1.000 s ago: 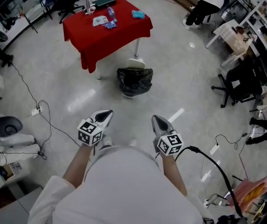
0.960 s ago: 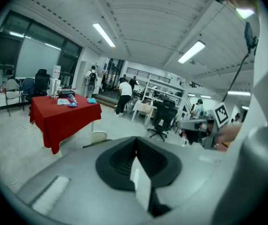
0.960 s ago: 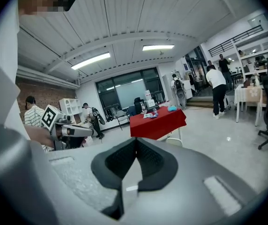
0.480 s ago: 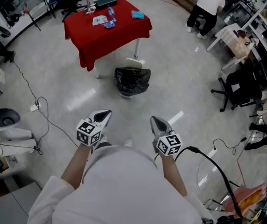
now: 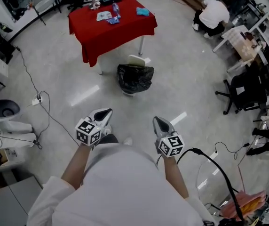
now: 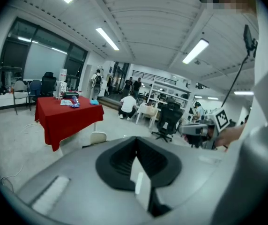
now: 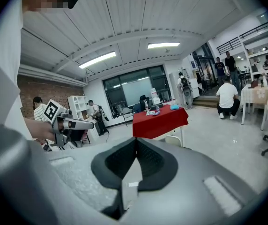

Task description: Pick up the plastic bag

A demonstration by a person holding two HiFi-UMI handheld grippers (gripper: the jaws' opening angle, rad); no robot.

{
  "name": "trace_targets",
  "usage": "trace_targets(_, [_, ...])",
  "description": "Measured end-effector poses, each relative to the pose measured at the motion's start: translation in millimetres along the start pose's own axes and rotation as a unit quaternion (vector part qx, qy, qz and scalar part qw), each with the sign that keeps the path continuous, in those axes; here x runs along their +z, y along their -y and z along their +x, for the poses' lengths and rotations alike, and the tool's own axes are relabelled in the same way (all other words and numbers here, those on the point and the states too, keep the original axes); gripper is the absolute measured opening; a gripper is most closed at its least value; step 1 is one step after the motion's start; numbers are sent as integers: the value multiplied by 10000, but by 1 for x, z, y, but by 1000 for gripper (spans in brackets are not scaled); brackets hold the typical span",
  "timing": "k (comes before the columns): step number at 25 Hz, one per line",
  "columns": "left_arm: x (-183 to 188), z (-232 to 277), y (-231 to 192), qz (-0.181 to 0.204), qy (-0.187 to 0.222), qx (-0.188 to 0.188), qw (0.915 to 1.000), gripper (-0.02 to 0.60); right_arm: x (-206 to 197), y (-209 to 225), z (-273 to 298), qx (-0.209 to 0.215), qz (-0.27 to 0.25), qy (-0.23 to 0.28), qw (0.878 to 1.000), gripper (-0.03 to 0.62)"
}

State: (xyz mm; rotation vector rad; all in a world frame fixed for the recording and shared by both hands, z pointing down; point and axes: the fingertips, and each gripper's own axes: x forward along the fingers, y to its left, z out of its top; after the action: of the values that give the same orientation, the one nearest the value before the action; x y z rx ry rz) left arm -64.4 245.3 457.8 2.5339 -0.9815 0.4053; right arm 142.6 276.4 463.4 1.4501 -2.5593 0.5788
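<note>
Floor (image 5: 186, 86), black plastic bag (image 5: 135, 78) around bin (image 5: 137, 60)

The plastic bag (image 5: 134, 78) is black and glossy, and sits in the upper middle of the head view, slightly left of centre. It stands on the pale grey floor (image 5: 181, 93) as a squat, crumpled mound, wider than it is tall, with wrinkled folds that catch the light. Its top edge is bunched and uneven. A pale, flat-looking piece (image 5: 137, 60) touches its upper edge. Just above it in the frame hangs the near corner of the red tablecloth (image 5: 111, 29). Whether the bag lines a bin cannot be told.
</note>
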Motion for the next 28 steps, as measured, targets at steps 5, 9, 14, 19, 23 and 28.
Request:
trace_targets(5, [3, 8, -10, 28, -92, 6, 10000, 5, 2, 6, 9, -9, 53, 14, 10000, 0])
trace_targets(9, [8, 19, -24, 67, -139, -49, 9999, 4, 3, 13, 19, -86, 96, 1, 9999, 0])
trace_targets(14, [21, 36, -56, 131, -197, -150, 9996, 5, 9, 23, 44, -234, 159, -19, 9996, 0])
trace_targets(19, [38, 53, -95, 193, -275, -312, 9989, 5, 23, 30, 83, -386, 171, -79, 9991, 0])
trace_targets(23, [53, 70, -129, 276, -336, -439, 9981, 5, 37, 37, 120, -507, 209, -109, 9984, 0])
trace_targets(28, [70, 85, -174, 546, -491, -600, 9955, 5, 54, 39, 165, -655, 195, -143, 9976, 0])
